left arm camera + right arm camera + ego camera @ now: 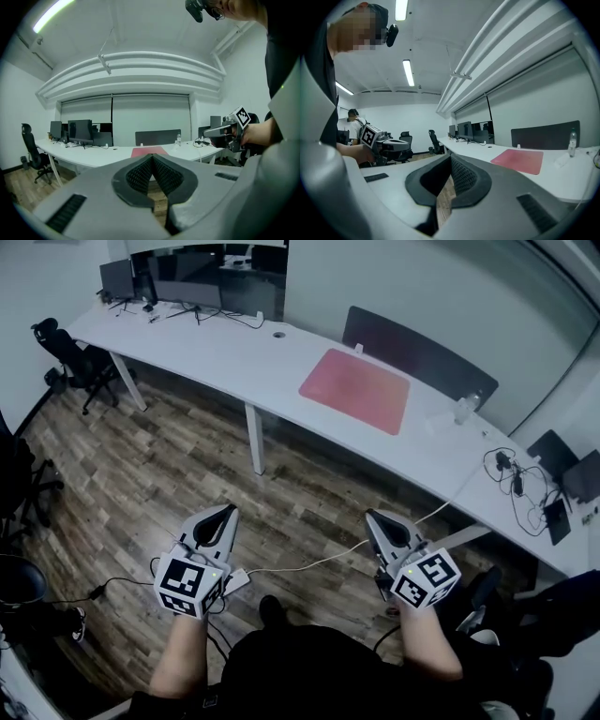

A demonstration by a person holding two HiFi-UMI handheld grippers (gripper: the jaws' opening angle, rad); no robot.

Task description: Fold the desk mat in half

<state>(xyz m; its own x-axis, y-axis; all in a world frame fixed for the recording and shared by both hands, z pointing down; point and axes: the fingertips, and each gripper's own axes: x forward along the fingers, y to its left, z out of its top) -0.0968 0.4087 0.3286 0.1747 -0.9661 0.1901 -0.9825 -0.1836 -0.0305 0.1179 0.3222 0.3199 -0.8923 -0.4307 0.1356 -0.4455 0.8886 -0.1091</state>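
Observation:
A red desk mat lies flat on the long white desk, well ahead of me. The same desk mat shows small in the left gripper view, and the desk mat sits to the right in the right gripper view. My left gripper is held over the wood floor, shut with nothing in it. At the same height to its right, my right gripper is shut and empty too. Both point toward the desk, far short of it.
Monitors and cables stand at the desk's far left end. A dark divider panel runs behind the mat, with a small bottle near it. Office chairs stand at the left. Cables lie on the desk's right end.

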